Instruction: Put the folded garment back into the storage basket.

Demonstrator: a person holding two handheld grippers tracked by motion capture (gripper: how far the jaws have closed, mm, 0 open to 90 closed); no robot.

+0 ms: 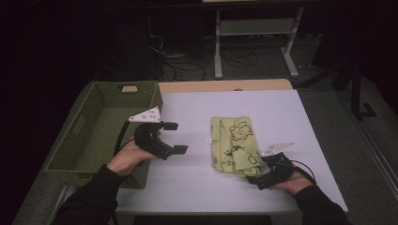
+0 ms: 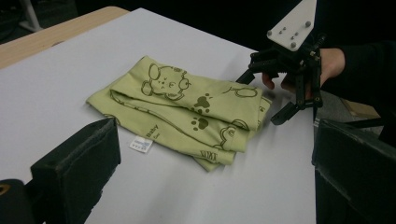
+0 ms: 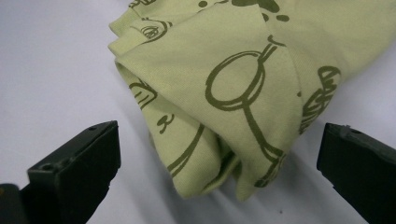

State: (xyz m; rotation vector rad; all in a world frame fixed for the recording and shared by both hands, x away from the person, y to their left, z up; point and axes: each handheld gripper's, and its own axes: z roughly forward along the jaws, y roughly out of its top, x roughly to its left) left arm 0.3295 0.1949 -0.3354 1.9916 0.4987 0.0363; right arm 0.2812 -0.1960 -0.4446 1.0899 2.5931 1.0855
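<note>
In the high view, a folded green cloth lies on the white table, long axis running away from the person. The right gripper sits at its near end, jaws apart; the left gripper, jaws also apart, hovers near a woven basket.

In the left gripper view, the cloth's white tag (print too small to read) faces the camera; "Baby" is printed beside it.

In the right gripper view, the cloth's folded end lies between the spread jaws, untouched.
</note>
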